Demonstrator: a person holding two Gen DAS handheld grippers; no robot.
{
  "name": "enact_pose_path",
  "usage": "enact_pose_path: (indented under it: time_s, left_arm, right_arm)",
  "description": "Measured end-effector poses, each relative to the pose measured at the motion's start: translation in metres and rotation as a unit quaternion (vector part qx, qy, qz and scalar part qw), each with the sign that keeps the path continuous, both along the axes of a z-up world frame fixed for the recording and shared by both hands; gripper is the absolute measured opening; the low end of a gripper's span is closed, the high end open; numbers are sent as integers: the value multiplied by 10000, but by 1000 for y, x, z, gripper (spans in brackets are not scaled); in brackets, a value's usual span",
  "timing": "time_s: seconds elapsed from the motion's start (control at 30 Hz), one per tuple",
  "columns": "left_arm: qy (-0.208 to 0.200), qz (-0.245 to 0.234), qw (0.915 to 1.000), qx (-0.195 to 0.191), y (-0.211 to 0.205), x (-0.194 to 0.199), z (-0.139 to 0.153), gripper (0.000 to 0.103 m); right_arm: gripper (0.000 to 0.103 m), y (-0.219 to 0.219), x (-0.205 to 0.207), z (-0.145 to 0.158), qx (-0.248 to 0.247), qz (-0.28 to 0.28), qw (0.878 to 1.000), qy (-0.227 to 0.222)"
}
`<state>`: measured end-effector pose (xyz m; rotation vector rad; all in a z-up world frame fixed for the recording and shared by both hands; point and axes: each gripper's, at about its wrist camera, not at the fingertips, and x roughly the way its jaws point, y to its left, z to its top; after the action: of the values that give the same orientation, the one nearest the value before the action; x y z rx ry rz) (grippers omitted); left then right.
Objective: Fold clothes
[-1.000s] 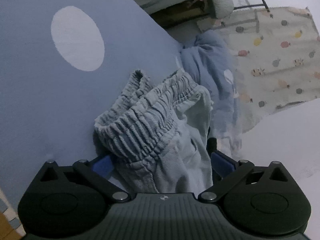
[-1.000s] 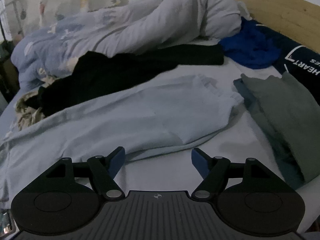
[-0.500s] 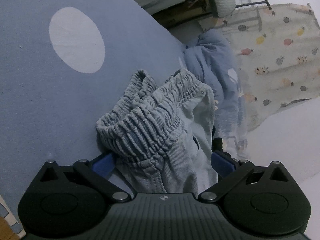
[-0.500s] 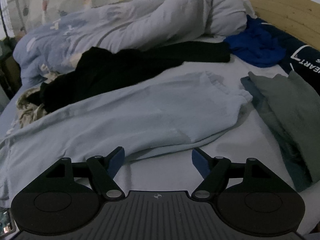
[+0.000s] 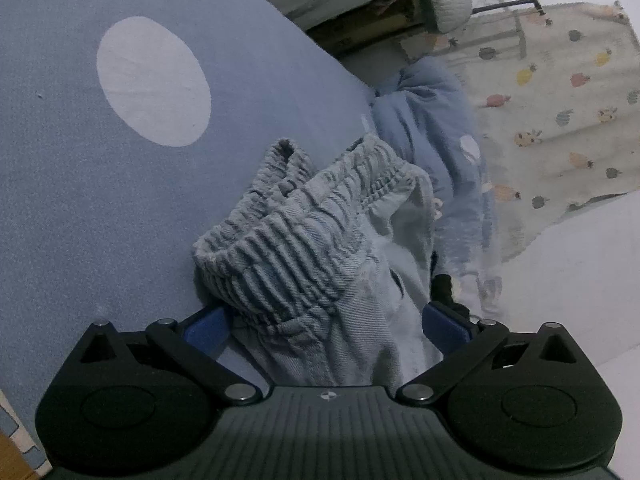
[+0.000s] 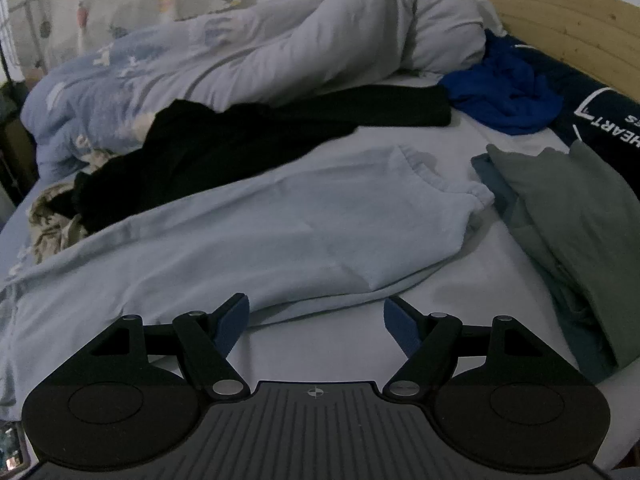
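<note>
Left claw (image 5: 326, 320): clamped on the gathered waistband of pale blue trousers (image 5: 320, 248). Right claw (image 6: 316, 316): spread wide, empty, the trouser legs (image 6: 256, 240) spread unfolded just ahead. Green garment (image 6: 572, 216), ahead to its right: folded. Black clothes (image 6: 224, 148), blue top (image 6: 508, 92), farther ahead: loose.

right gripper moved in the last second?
Yes, slightly. The right gripper, open, has drifted right and forward: the wooden headboard and green folded garment slid leftward in its view.
</note>
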<state>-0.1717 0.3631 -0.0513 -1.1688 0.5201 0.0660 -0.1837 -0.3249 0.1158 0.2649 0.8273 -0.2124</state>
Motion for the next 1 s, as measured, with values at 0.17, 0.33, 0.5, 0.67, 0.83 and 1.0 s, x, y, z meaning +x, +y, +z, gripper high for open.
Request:
enact_pose_path:
  time_s: [0.17, 0.33, 0.5, 0.67, 0.83, 1.0]
  left_arm:
    - [81, 25, 9999, 72, -2, 1, -1, 103]
    - [54, 11, 10000, 52, -1, -1, -2, 103]
    - [76, 89, 9999, 48, -14, -7, 1, 103]
    - [73, 79, 9999, 48, -12, -5, 0, 103]
    - [76, 73, 9999, 47, -11, -2, 0, 103]
    - [67, 49, 10000, 38, -9, -2, -1, 103]
  right_arm:
    - [78, -3, -1, 0, 7, -33, 10000, -3]
    - [78, -4, -1, -1, 10, -37, 10000, 11]
    - [78, -4, -1, -3, 16, -36, 10000, 33]
    - [78, -6, -2, -2, 1, -57, 10000, 22]
    - [78, -5, -2, -1, -2, -48, 10000, 1]
    - [78, -5, -2, -2, -8, -59, 10000, 0]
